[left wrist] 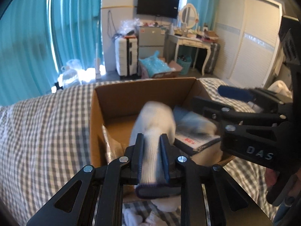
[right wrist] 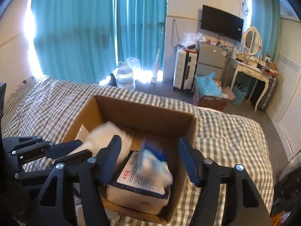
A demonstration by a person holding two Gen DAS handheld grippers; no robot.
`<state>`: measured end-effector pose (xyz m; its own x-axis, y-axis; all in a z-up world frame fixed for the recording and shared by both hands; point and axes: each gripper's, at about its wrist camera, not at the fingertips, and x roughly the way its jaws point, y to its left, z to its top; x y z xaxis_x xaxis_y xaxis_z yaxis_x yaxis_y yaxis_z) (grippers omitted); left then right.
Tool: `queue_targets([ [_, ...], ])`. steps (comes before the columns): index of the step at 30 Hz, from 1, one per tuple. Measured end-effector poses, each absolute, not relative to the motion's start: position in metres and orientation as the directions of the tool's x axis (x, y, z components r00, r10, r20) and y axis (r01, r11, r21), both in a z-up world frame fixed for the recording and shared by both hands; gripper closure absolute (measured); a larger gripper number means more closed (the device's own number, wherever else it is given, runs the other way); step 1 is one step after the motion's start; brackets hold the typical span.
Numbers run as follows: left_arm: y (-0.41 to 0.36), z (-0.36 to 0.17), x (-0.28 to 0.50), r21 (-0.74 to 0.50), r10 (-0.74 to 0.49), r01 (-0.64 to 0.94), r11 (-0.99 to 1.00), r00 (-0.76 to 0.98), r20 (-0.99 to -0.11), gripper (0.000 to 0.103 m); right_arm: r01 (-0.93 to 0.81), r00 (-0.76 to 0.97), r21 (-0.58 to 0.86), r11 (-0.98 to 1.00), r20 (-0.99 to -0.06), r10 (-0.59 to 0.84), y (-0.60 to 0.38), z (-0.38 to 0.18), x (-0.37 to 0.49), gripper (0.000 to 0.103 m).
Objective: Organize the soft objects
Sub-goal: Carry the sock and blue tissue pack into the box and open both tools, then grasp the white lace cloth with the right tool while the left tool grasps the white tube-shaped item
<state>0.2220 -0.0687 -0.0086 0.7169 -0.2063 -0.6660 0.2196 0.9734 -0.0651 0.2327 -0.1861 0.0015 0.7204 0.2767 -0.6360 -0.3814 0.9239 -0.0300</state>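
An open cardboard box (left wrist: 131, 96) sits on the checked bed; it also shows in the right wrist view (right wrist: 143, 113). My left gripper (left wrist: 152, 141) is shut on a white knitted glove (left wrist: 154, 116) with a dark cuff, holding it over the box's near edge. The glove (right wrist: 107, 131) appears blurred in the right wrist view, with the left gripper (right wrist: 71, 150) at the lower left. My right gripper (right wrist: 148, 150) is open and empty above the box; it shows at the right of the left wrist view (left wrist: 216, 96). A blurred white-and-blue soft item (right wrist: 152, 162) lies on a flat packaged item (right wrist: 139, 188) inside the box.
More white gloves (left wrist: 135, 216) lie on the grey checked bedsheet (left wrist: 47, 131) just below my left gripper. Beyond the bed stand a white suitcase (right wrist: 185, 69), a small fridge (right wrist: 210, 58), a dressing table (right wrist: 252, 69), a water jug (right wrist: 125, 76) and teal curtains (right wrist: 75, 28).
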Motion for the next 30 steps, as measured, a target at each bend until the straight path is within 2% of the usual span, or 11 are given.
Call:
queue_targets([
  [2,-0.069,-0.001,0.215,-0.049,-0.189,0.208,0.977,0.731,-0.656,0.075,-0.38,0.733,-0.028,0.925,-0.618,0.283,-0.191,0.009,0.221,0.039],
  [4,-0.067,0.01,0.203,-0.037,-0.173,0.195,0.98,0.749,-0.64,0.049,-0.379,0.749,-0.042,0.924,-0.601,0.279,-0.195,0.018,0.206,0.035],
  [6,-0.062,0.021,0.19,-0.029,-0.168,0.191,0.981,0.768,-0.618,0.037,-0.376,0.768,-0.063,0.924,-0.58,0.273,-0.197,0.029,0.189,0.032],
  [8,-0.056,0.035,0.175,-0.028,-0.172,0.193,0.981,0.787,-0.593,0.036,-0.373,0.776,-0.07,0.925,-0.57,0.27,-0.201,0.039,0.174,0.032],
  [12,-0.038,0.058,0.15,-0.036,-0.167,0.181,0.983,0.783,-0.6,0.034,-0.367,0.77,-0.013,0.93,-0.566,0.296,-0.209,0.06,0.146,0.029],
  [15,-0.019,0.071,0.125,-0.035,-0.152,0.162,0.986,0.801,-0.579,0.024,-0.375,0.768,0.016,0.927,-0.555,0.32,-0.207,0.068,0.124,0.023],
  [18,0.0,0.075,0.105,-0.024,-0.128,0.139,0.99,0.816,-0.564,0.023,-0.389,0.758,0.013,0.921,-0.564,0.328,-0.194,0.066,0.107,0.022],
  [23,0.026,0.053,0.083,0.001,-0.074,0.091,0.996,0.812,-0.58,0.023,-0.437,0.694,0.042,0.899,-0.619,0.367,-0.167,0.027,0.085,0.022],
  [30,0.053,-0.013,0.071,-0.091,-0.081,0.029,0.995,0.762,-0.643,0.023,-0.466,0.577,0.043,0.884,-0.742,0.341,-0.127,-0.058,0.074,0.022],
])
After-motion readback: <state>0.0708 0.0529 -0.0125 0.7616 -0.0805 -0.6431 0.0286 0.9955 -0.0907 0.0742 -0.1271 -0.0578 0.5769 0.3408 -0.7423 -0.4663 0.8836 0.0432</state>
